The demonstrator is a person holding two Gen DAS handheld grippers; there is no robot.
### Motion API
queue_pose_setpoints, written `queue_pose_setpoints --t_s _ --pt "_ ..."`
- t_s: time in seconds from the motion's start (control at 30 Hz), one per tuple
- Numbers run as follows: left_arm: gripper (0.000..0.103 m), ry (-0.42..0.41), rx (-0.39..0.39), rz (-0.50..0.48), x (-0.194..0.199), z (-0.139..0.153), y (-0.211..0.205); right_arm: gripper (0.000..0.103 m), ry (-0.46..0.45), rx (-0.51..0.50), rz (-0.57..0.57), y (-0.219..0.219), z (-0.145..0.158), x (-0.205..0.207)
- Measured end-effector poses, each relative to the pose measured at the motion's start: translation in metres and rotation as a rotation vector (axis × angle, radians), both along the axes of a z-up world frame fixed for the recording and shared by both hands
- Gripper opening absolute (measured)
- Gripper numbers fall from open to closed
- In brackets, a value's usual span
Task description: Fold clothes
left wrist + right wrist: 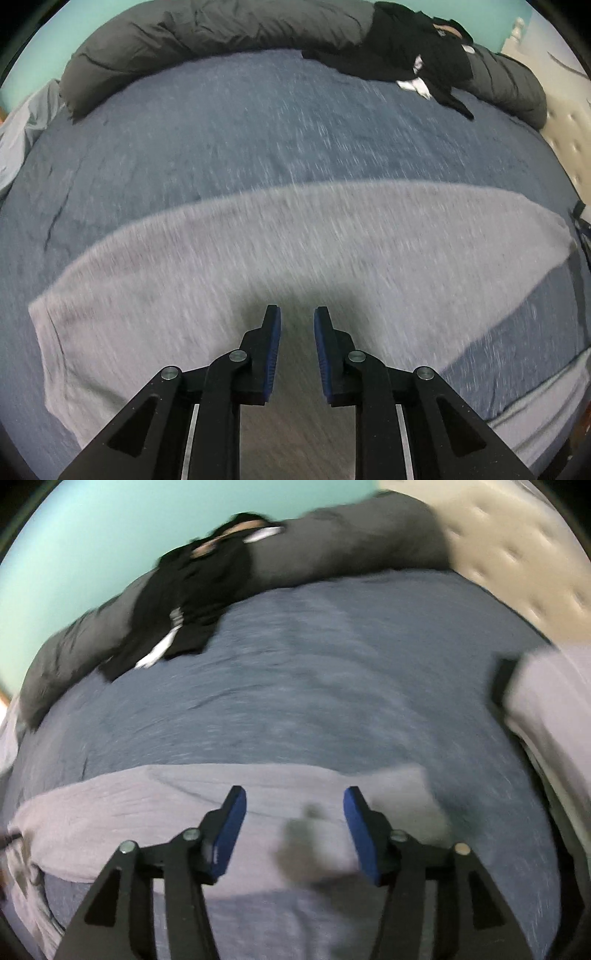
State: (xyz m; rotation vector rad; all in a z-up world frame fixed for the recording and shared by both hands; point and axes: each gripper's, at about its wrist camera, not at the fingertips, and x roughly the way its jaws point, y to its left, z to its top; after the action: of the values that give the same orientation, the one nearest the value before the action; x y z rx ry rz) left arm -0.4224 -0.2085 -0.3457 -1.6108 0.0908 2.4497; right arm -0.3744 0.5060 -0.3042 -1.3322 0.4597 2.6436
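A light grey garment [295, 251] lies spread flat on the blue bed sheet [240, 129], and everything here is told from that garment. The left gripper [297, 317] hangs right over the near part of the garment, with its two blue-padded fingers a little apart and nothing between them. The right gripper [294, 799] hangs over the garment [184, 812] too, close to its far edge, with its fingers wide apart and empty. A dark shadow falls on the cloth under each gripper. Both pictures are smeared, so the folds of the garment are hard to see, and I cannot tell what kind of clothing it is. Its near part is hidden behind the black gripper arms and cut off at the bottom of both views. Past the far edge of the garment there is a wide stretch of bare blue sheet. Beyond that lies a long dark grey rolled blanket [207, 33], with a heap of black clothes [406, 51] on top of it. A pale padded headboard [517, 554] stands off to the right of the garment.
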Motion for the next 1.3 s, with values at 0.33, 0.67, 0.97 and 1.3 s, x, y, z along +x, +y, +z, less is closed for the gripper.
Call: queue_pose_setpoints --t_s 0.33,0.67,0.97,1.3 --pt "0.021 -0.019 0.016 0.032 0.024 -0.019 0.0 0.058 -0.063 -0.155 -0.192 0.065 -0.039 0.022" --pt "0.021 -0.021 0.016 0.049 0.03 -0.028 -0.003 0.056 -0.049 -0.199 -0.234 0.07 -0.058 0.011" --pt "0.021 -0.019 0.004 0.047 0.037 -0.033 0.001 0.012 0.048 -0.101 -0.161 0.055 -0.033 0.002" --pt "0.021 -0.023 -0.014 0.041 0.038 -0.035 0.008 0.013 0.118 0.053 -0.154 0.06 0.006 -0.023"
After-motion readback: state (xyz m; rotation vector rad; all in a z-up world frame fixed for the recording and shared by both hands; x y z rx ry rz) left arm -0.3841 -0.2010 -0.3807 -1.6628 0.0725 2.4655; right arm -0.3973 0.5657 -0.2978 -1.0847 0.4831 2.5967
